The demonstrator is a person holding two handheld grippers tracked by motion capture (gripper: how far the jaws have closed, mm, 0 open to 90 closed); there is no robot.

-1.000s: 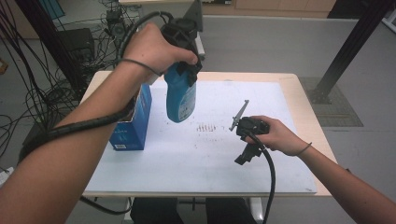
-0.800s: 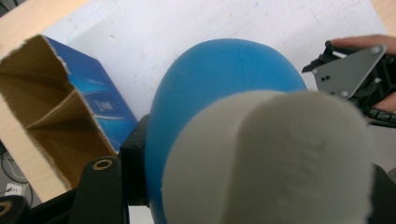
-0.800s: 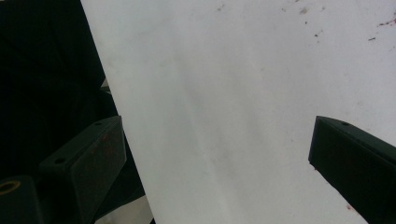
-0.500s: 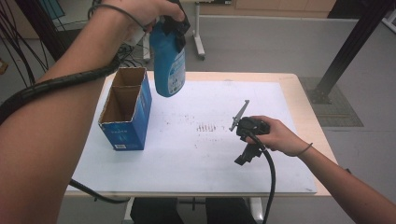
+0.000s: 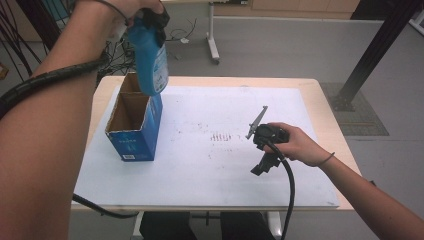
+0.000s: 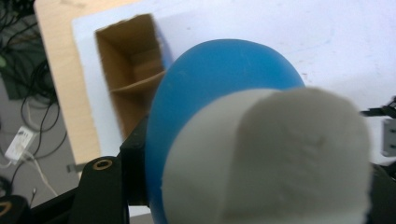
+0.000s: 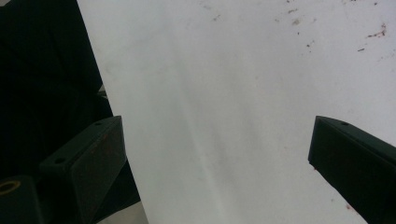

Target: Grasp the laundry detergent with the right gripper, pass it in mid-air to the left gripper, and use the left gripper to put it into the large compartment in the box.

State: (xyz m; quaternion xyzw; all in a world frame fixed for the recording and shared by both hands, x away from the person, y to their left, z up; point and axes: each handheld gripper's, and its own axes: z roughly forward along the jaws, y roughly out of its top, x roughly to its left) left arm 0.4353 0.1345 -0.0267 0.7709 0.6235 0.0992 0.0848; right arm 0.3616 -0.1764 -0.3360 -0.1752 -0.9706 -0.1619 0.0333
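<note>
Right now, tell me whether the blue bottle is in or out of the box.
Out. The left gripper holds the blue bottle in the air above the open box, its cap end up.

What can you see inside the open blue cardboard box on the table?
Inside the blue box: bare brown cardboard walls and a cardboard divider. The held blue bottle covers its far end, and the shadowed bottom is unreadable.

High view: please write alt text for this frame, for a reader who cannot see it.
The left gripper holds a blue bottle above an open, empty blue cardboard box standing at the left of a white-topped table. At the right, the right gripper rests low over the tabletop, jaws open and holding nothing.
</note>
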